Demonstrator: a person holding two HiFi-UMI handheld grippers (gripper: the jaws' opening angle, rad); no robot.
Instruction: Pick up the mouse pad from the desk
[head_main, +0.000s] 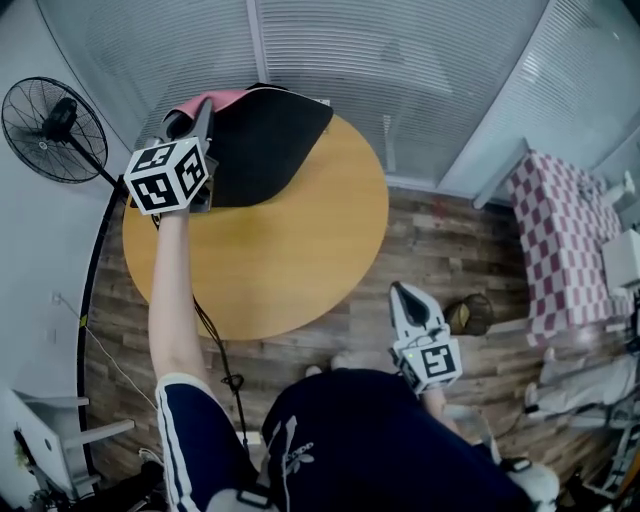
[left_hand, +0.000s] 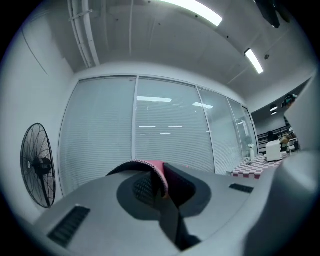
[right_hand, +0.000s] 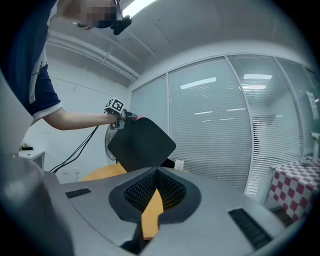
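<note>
Over the round wooden tabletop (head_main: 300, 260) the mouse pad (head_main: 262, 140) is hanging apparently clear, clamped between the fingers of the left gripper (head_main: 203, 108), so pickup is looking done, while the fingers of the right gripper (head_main: 403, 292) are idling together, empty.

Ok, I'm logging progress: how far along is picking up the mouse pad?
Done: the left gripper is shut on the mouse pad at its edge, and it hangs apparently clear of the round table. In hand: holding it up. Left: essentially nothing; the right gripper sits idle, empty.

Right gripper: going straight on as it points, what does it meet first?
Probably the round table, seen beyond the right gripper; the lifted mouse pad hangs just above that line. Depth unclear.
</note>
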